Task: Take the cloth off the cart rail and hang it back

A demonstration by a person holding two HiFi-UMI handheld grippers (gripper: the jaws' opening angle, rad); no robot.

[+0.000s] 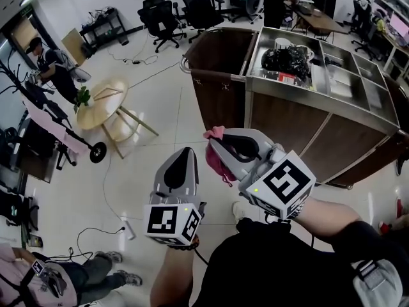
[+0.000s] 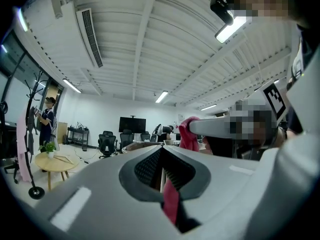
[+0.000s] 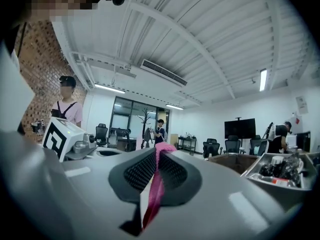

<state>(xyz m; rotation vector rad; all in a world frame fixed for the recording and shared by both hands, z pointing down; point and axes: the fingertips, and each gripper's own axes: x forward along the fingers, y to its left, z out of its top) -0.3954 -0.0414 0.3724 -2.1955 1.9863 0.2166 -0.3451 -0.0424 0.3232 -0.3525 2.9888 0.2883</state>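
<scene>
The pink cloth (image 1: 217,161) hangs bunched in the air between my two grippers, in front of the brown cart (image 1: 287,117). The cart's rail (image 1: 186,66) runs along its left end and is bare. My right gripper (image 1: 214,139) is shut on the cloth; a pink strip (image 3: 155,184) runs between its jaws and pokes out at the tip. My left gripper (image 1: 182,153) sits just left of it, also shut, with a thin pink strip of cloth (image 2: 171,201) in its jaws. The left gripper view shows the right gripper's tip with the cloth bunch (image 2: 188,134).
The cart's steel top holds a tangle of dark cables (image 1: 287,59). A round wooden table (image 1: 105,101) stands to the left, office chairs (image 1: 163,18) behind. A person (image 1: 54,66) stands by a coat rack (image 1: 57,130); another person (image 1: 77,277) is at lower left. Cables (image 1: 105,232) lie on the floor.
</scene>
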